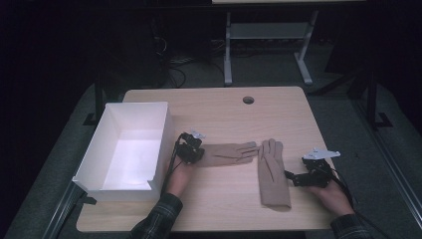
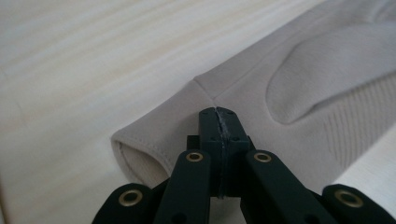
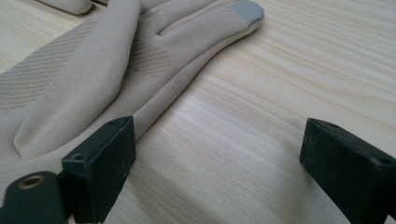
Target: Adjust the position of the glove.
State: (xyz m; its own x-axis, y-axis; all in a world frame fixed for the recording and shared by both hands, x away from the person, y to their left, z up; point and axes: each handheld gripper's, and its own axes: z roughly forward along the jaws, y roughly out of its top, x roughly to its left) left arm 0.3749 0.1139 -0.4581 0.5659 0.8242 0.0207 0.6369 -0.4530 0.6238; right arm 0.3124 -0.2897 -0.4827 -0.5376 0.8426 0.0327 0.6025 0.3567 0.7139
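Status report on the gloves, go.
Left gripper shut on left glove cuff. Right gripper open beside right glove. White box at left, nothing blocking.

Beige gloves, one with a grey fingertip; white box; pale woodgrain surface; black fingers.

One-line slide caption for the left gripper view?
Left gripper, jaws shut, at the cuff of a beige glove lying on the light wooden table.

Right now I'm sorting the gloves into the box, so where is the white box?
In the high view the white box sits on the table's left side, just left of the left gripper and the glove it grips.
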